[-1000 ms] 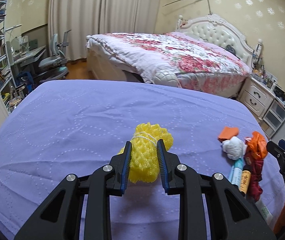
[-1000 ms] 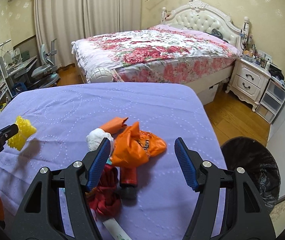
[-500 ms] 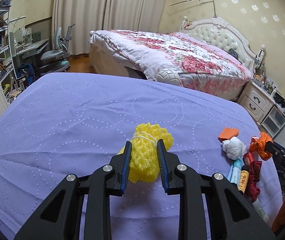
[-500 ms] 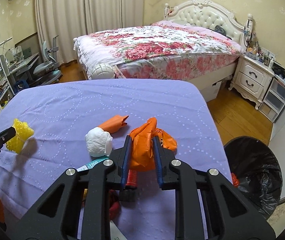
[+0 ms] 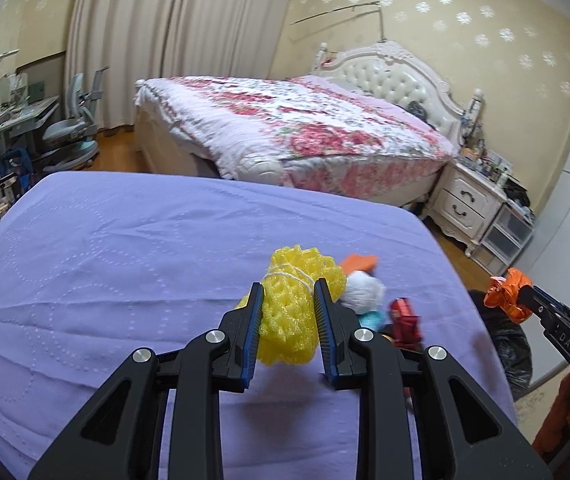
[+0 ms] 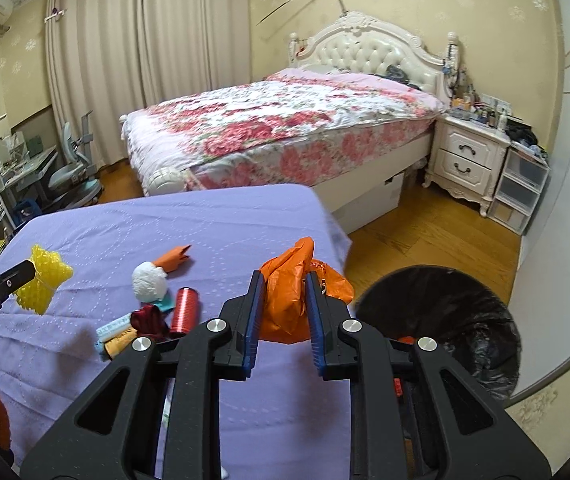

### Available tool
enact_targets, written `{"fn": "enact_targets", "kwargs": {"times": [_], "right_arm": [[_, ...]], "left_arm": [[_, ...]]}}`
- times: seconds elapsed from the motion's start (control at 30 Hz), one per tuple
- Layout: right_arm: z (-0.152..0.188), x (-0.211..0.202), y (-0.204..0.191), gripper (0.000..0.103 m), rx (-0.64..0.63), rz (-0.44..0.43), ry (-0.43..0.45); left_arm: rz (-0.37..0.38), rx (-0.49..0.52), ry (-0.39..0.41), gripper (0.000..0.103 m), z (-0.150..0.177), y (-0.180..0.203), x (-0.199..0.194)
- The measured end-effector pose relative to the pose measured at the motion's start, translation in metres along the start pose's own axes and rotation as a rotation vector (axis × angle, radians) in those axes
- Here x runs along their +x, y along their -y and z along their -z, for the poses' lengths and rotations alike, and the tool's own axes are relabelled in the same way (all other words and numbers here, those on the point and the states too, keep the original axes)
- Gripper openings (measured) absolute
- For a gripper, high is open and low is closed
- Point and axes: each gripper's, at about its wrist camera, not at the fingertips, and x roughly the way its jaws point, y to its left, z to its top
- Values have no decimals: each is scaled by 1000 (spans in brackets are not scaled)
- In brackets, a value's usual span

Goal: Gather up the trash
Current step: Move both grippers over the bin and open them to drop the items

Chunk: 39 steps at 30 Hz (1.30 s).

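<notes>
The orange bag (image 6: 291,300) stands tall between the right gripper (image 6: 283,308) fingers, squeezed tight, its pointy end up, near the table edge by the black bin (image 6: 445,320). The left gripper (image 5: 288,320) pinches one yellow foam net (image 5: 291,308), long side pointing up and away. On the purple cloth (image 6: 225,232) lie one white wad (image 6: 149,286), one orange scrap (image 6: 173,260) and one red spool (image 6: 183,312) (lying down).

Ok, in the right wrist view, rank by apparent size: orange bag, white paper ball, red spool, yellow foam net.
1. orange bag, though nearest the camera
2. yellow foam net
3. white paper ball and red spool look alike; no ranking.
</notes>
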Motion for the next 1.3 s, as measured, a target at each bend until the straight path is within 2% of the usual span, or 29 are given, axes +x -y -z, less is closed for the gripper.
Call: {"fn": "enact_targets", "kwargs": {"times": [0.27, 0.57, 0.8, 1.1, 1.2, 1.3], "right_arm": [[6, -26, 51, 21, 46, 87, 44], [21, -30, 97, 21, 74, 167, 54], [26, -25, 128, 21, 122, 178, 53], [30, -8, 149, 21, 174, 188, 38], [31, -2, 154, 21, 186, 198, 26], [33, 0, 159, 21, 202, 206, 22]], "left_arm": [[118, 96, -4, 27, 4, 74, 0], [226, 203, -33, 27, 14, 158, 18], [264, 261, -55, 27, 21, 203, 40], [282, 307, -77, 27, 25, 238, 64], [286, 330, -106, 27, 28, 248, 77], [275, 341, -128, 33, 32, 255, 89]]}}
